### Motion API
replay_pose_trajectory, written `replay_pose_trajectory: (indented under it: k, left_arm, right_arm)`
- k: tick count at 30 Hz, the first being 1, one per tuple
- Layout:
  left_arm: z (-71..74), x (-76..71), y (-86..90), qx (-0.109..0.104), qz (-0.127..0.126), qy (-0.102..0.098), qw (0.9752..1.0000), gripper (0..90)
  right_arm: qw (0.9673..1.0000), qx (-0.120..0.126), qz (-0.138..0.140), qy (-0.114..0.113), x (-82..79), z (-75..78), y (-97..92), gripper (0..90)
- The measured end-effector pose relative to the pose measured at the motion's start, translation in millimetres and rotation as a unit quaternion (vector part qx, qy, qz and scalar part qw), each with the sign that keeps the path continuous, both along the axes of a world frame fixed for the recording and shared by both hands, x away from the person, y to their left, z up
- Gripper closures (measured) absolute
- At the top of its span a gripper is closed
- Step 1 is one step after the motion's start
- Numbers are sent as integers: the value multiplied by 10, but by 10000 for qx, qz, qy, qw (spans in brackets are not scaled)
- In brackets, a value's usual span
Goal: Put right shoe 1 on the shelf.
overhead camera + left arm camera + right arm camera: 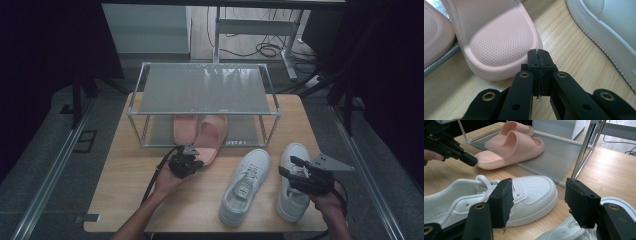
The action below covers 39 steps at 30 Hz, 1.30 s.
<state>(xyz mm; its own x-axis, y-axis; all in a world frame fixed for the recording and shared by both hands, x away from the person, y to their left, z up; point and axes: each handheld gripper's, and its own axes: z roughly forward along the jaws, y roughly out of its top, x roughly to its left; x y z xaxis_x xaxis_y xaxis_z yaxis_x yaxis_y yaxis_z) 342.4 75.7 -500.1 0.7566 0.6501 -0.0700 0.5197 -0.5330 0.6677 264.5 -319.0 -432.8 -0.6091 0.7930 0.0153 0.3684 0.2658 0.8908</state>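
Note:
Two pink slippers lie at the rack's lower shelf; the right slipper (212, 139) (499, 42) (511, 150) sticks out onto the table, heel toward me. My left gripper (198, 162) (538, 53) is shut, its jaws pressed together with nothing between them. Its tip is against that slipper's heel rim, and I cannot tell whether it touches. It also shows in the right gripper view as the left gripper (471, 160). My right gripper (294, 167) (539, 192) hangs open over a pair of white sneakers, above the gap between the left sneaker (245, 185) (531, 192) and the right sneaker (296, 152) (564, 232).
A metal-framed shoe rack (202, 87) with two grey shelves stands at the back of the wooden table (135, 190). The other pink slipper (183, 127) (434, 35) lies on the lower shelf (556, 157). Bare table lies in front of the left hand.

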Motion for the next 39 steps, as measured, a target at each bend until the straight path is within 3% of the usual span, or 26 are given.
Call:
replay_pose_trajectory:
  k: [12, 17, 23, 29, 39]
  left_arm:
    - [-5, 198, -175, 39, -84, 54, 9999, 894]
    - [-26, 309, -234, -84, -18, 113, 9999, 898]
    - [-26, 425, -313, 39, 61, 55, 10000, 895]
    - [-39, 524, -356, -15, 245, 74, 9997, 893]
    - [-51, 637, -346, 38, 301, 60, 9995, 893]
  right_arm:
    - [10000, 0, -11, 2, 1, 3, -17, 400]
    - [10000, 0, -15, -12, 0, 3, -21, 400]
    - [10000, -4, -18, -14, 2, 2, -21, 401]
    - [10000, 0, 2, -2, 3, -2, -5, 400]
    - [10000, -3, 4, -13, 4, -1, -6, 400]
